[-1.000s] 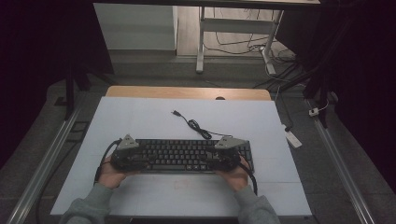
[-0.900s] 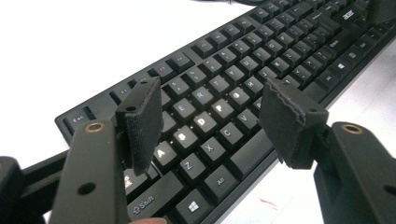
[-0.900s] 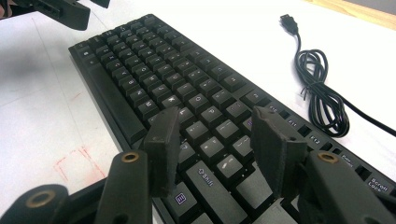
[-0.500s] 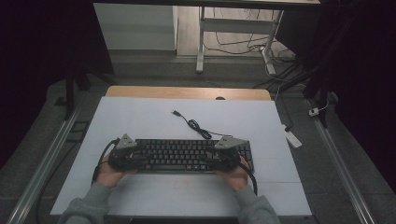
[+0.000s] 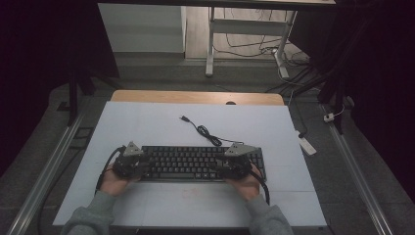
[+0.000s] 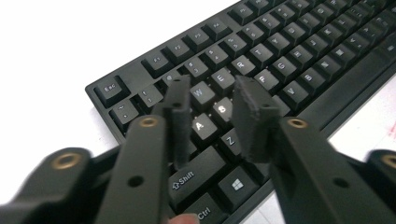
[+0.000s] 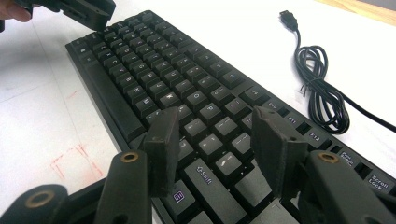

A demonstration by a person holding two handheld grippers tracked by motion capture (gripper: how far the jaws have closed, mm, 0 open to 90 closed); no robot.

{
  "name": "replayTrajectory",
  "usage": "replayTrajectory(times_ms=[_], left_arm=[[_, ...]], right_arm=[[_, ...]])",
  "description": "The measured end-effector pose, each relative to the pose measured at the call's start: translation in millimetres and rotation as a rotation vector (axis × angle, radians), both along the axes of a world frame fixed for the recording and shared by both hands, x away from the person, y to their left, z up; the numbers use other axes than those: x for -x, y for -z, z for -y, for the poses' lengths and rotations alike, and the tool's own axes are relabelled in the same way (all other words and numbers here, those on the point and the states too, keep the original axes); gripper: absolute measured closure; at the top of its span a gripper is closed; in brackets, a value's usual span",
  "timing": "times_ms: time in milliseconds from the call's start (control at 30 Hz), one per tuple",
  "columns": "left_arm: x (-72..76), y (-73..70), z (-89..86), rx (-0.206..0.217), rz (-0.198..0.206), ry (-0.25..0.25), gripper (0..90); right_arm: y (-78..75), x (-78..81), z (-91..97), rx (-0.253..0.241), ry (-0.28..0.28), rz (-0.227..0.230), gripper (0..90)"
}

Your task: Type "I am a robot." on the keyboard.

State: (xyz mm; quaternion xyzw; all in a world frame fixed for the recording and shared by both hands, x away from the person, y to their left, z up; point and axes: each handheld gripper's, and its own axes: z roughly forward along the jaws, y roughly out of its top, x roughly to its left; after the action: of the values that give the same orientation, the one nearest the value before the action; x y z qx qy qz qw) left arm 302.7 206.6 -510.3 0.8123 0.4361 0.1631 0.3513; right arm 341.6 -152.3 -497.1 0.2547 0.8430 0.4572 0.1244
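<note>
A black keyboard [image 5: 195, 164] lies on the white tabletop [image 5: 147, 127], near the front edge. My left gripper [image 5: 141, 169] hovers over its left end. In the left gripper view its jaws [image 6: 212, 91] stand above the A and S keys; they have just been closing, with a narrow gap and nothing between them. My right gripper [image 5: 226, 167] is over the keyboard's right part, jaws [image 7: 215, 121] open above the keys near the right Shift. The keyboard's black cable [image 7: 322, 88] lies coiled behind it, and its USB plug [image 7: 287, 16] rests loose on the table.
A wooden strip [image 5: 195, 97] borders the table's far edge. A white power strip [image 5: 307, 145] lies on the floor at the right. Metal rails [image 5: 44, 171] run along both sides of the table. Desk legs [image 5: 210, 44] and cables stand beyond.
</note>
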Motion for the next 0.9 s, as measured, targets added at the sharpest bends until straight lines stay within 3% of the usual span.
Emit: replayTrajectory(times_ms=[133, 267, 900], left_arm=[[-1.2, 1.9, -0.9, -0.007, -0.005, 0.000, 81.6], [-2.6, 3.8, -0.8, -0.014, -0.013, 0.001, 87.4], [-7.6, 11.8, 4.1, -0.048, -0.036, 0.011, 88.8]], right_arm=[[0.3, 0.0, -0.4, -0.002, -0.004, -0.002, 52.2], [0.5, 0.0, -0.6, -0.003, -0.004, -0.002, 52.2], [1.4, -0.3, -1.1, -0.002, -0.003, -0.005, 51.9]])
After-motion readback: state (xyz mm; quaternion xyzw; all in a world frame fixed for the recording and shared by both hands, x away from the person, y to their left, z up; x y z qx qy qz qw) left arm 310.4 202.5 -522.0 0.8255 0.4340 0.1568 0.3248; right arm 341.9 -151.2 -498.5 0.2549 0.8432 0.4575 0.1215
